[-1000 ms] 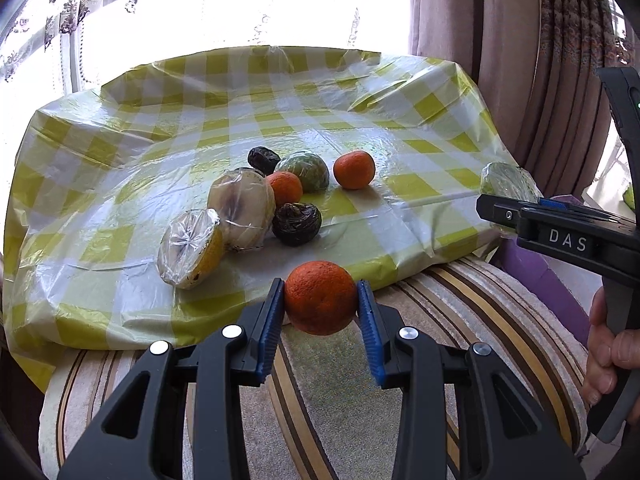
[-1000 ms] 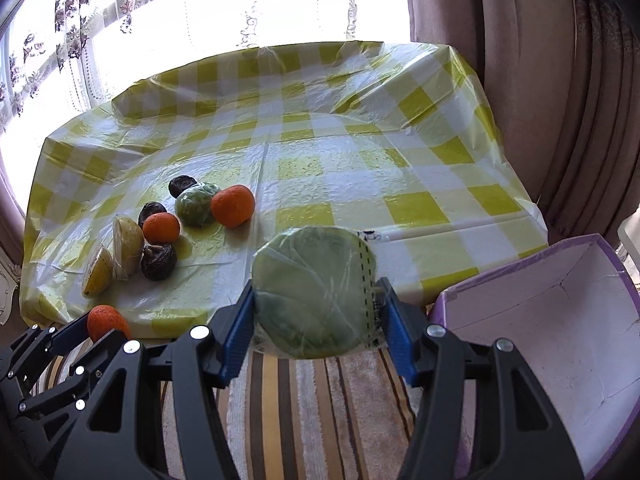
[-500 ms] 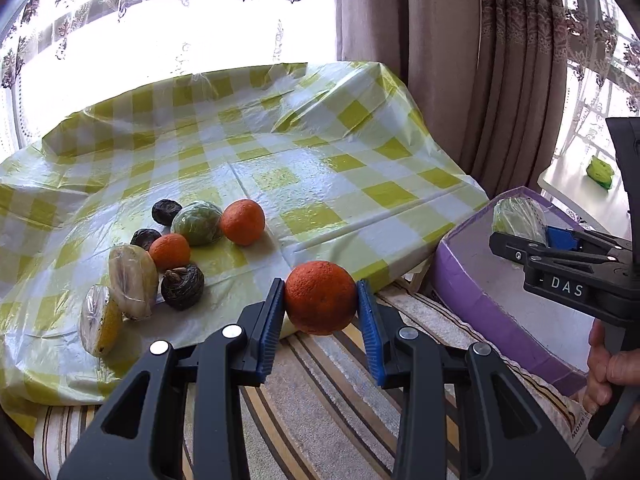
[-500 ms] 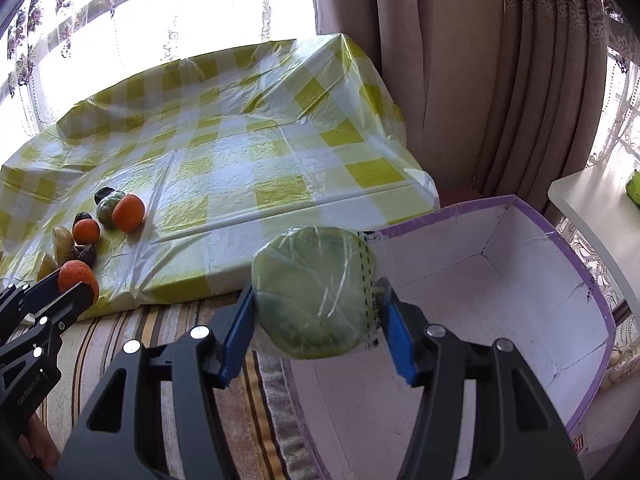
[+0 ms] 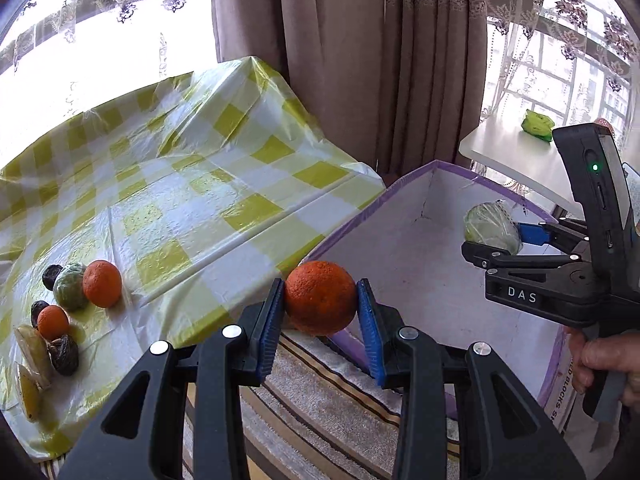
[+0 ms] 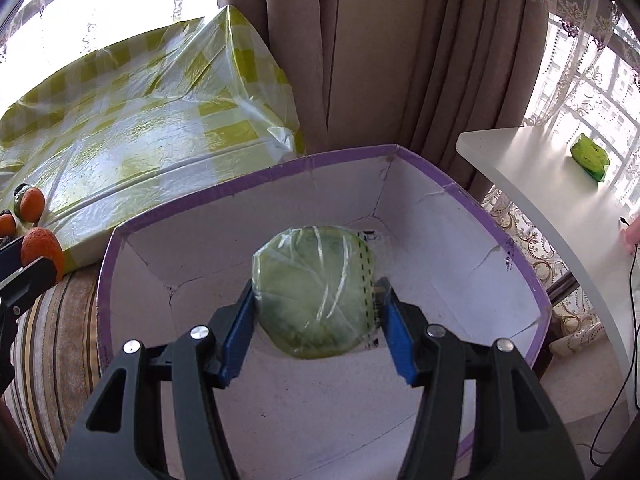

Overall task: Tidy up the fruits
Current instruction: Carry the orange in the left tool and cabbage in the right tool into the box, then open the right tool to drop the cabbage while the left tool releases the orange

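Observation:
My left gripper [image 5: 320, 316] is shut on an orange [image 5: 320, 298] and holds it in the air at the near left corner of a white box with a purple rim [image 5: 400, 184]. My right gripper [image 6: 316, 308] is shut on a plastic-wrapped green fruit [image 6: 314, 294] and holds it over the inside of the box [image 6: 256, 172]. The right gripper with that fruit [image 5: 493, 226] also shows in the left wrist view. Several more fruits lie on the yellow checked cloth, among them an orange [image 5: 102, 283], a wrapped green fruit [image 5: 70, 286] and dark fruits [image 5: 64, 354].
The box stands on a striped rug [image 5: 320, 396] beside the cloth-covered surface [image 5: 180, 184]. Brown curtains [image 6: 360, 52] hang behind. A white table [image 6: 540, 168] with a green object [image 6: 590, 156] is at the right.
Both grippers have swung right, away from the checked cloth. The right gripper with the green fruit now hangs over the box; the left one with the orange has reached the box's corner.

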Demonstrator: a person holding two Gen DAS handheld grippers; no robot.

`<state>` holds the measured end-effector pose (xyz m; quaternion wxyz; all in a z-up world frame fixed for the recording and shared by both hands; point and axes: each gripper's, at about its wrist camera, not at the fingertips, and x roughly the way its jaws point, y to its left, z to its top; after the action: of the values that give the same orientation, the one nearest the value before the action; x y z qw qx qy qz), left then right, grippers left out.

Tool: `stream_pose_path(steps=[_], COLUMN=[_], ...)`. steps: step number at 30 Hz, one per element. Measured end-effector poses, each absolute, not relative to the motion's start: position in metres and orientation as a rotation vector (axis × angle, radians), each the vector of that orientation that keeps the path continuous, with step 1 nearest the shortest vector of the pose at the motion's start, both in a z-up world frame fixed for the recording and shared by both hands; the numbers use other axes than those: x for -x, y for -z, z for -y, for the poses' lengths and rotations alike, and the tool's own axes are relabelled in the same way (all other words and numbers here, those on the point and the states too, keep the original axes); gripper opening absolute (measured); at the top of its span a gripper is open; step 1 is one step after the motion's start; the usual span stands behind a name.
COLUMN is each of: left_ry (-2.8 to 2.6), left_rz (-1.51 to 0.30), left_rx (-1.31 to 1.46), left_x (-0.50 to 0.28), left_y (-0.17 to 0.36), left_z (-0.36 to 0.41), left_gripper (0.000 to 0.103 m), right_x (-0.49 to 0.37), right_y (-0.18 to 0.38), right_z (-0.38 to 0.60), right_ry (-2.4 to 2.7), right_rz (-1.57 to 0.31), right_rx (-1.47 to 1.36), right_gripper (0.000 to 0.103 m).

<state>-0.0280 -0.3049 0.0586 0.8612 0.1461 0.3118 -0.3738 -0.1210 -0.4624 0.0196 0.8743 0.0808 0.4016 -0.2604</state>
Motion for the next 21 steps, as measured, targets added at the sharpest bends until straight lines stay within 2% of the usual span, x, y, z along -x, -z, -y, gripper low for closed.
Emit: stream_pose_path(steps=[8,13,21], left_ry=[0.932,0.968,0.958], left_rz=[-0.793,-0.901,-0.934], left_rx=[-0.478,-0.592,-0.798], left_x=[0.039,0.038,0.043], left_y=[-0.023,0.001,0.032], left_z=[0.371,0.396,0.424], left_gripper=[0.035,0.035,0.035], right_x=[0.128,0.12,0.104], right_y=[0.019,0.027,0.054], right_z=[0.491,0.495,0.498], right_ry=[0.511,0.506,0.459], right_rz=[-1.006,-1.042,-1.181], right_rx=[-0.194,-0.132,-0.079], right_gripper=[0.059,0.059,0.059])
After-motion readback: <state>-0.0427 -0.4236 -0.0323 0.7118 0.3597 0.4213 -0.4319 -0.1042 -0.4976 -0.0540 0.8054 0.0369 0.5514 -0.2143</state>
